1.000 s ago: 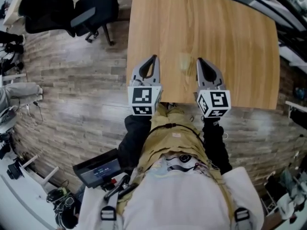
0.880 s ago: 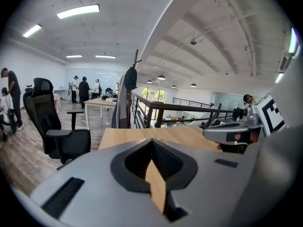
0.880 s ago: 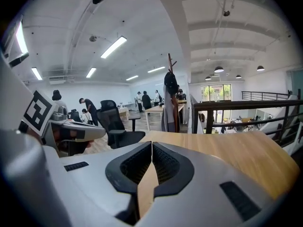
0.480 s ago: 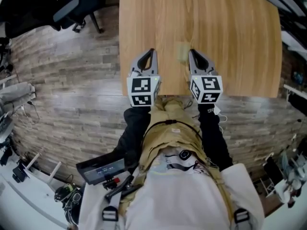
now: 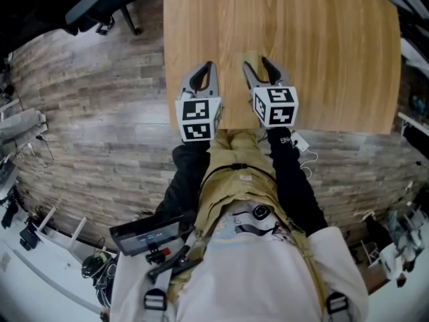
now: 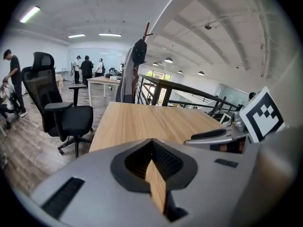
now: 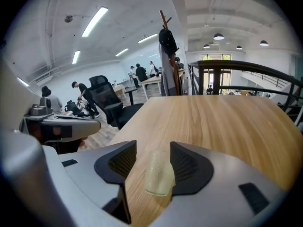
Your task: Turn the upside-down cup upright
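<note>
L gripper: clenched, nothing btwn its jaws; only a sliver of the table shows thru the gap behind the tips. Sits low over the near edge, lower than a sec ago. Idle, on the left of the cup.
R gripper: released. Jaws have just been opening; they were together a moment back and are apart now. It has also dropped and swung in toward centre vs the earlier head views.
Cup spot: pale, see-thru, on the table near its front edge, now btwn the R jaws. Earlier it stood ahead of the tips, off the R gripper's left side. It looks nearer the right-hand pad; can't tell if touching. No squeeze on it.
Cup pose: narrow end up, wide end on the wood, so judged still upside-down.
Meaning: approach looks done and R straddles the target. Grasp and flip not yet begun. Next, prob: close on the walls, lift, roll the wrist over, set down on the base.
Risk: cup looks thin and light; may skid or buckle if the pinch is off-centre or too hard.
Far: office chair off the table's left side, coat stand past the far edge, people at desks at the back of the room.
</note>
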Demonstrator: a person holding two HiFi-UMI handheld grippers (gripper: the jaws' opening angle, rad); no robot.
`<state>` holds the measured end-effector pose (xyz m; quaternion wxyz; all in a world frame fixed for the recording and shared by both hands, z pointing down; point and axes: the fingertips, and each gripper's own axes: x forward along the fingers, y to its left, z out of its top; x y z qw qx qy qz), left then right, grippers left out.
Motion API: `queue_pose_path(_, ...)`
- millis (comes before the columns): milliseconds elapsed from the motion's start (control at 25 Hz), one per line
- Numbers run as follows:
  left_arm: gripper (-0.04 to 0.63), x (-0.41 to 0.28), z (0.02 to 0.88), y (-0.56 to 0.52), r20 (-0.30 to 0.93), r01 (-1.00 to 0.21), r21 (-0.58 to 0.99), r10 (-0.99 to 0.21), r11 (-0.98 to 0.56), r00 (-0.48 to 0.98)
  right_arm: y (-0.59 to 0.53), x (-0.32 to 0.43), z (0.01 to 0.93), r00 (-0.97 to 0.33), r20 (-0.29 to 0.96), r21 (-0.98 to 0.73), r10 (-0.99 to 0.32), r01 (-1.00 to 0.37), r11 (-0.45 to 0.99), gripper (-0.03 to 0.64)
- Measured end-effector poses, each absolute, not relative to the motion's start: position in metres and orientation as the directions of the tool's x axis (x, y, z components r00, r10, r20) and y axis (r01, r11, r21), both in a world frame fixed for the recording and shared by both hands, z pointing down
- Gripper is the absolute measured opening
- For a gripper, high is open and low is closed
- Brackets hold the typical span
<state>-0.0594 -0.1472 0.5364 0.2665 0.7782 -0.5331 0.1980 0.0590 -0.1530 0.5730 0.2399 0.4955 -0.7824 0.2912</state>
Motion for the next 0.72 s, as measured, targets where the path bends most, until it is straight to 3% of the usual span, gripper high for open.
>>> queue_pose_path(320, 0.002, -0.076, 0.557, -0.144, 0.626, -0.943, 0.221, -0.705, -0.249, 0.333, -0.160, 0.029, 0.639, -0.380, 0.772, -0.251, -0.509, -0.918, 0.306, 0.344)
queue_pose_path(720, 0.002, -0.095, 0.568, -0.148, 0.638, -0.947, 0.219, -0.701, -0.234, 0.320, -0.162, 0.001, 0.680, -0.376, 0.835, -0.262, -0.402, -0.914, 0.311, 0.359)
